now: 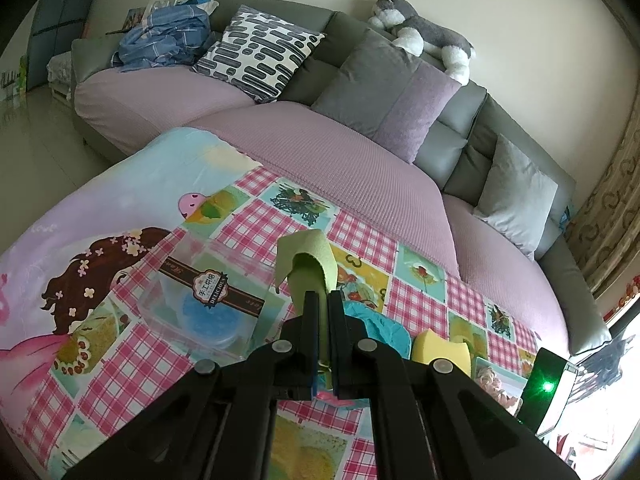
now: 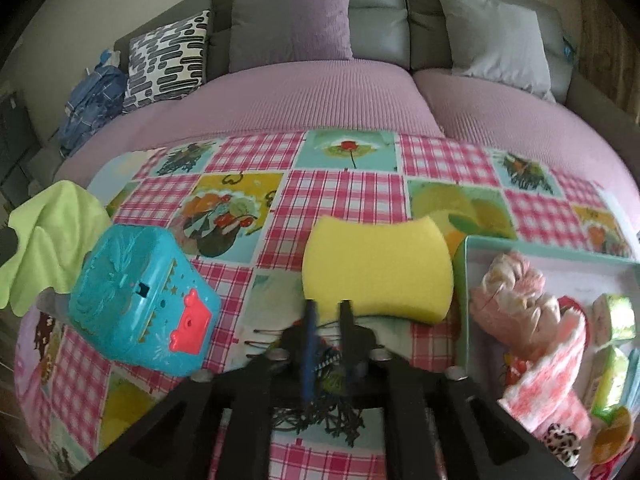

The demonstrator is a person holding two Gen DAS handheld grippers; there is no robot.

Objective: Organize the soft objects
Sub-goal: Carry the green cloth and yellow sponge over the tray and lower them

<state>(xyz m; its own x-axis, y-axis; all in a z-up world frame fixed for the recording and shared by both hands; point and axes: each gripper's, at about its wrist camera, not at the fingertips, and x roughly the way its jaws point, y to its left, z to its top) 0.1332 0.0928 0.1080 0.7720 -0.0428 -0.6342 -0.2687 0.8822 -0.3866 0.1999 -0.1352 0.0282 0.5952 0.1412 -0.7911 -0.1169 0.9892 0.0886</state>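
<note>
Closed jaws pinch crumpled lime-green cloth (image 1: 310, 256).

A patchwork cloth (image 2: 344, 196) is covering the surface in front of a sofa (image 1: 320, 148).
A yellow sponge (image 2: 378, 268) is lying near the middle of it, a teal plastic box (image 2: 140, 304) is sitting to its left, and a tray (image 2: 472, 248) of soft items is resting to its right. In the left view, a clear box (image 1: 200, 304) with a brown band is standing on the cloth.
</note>
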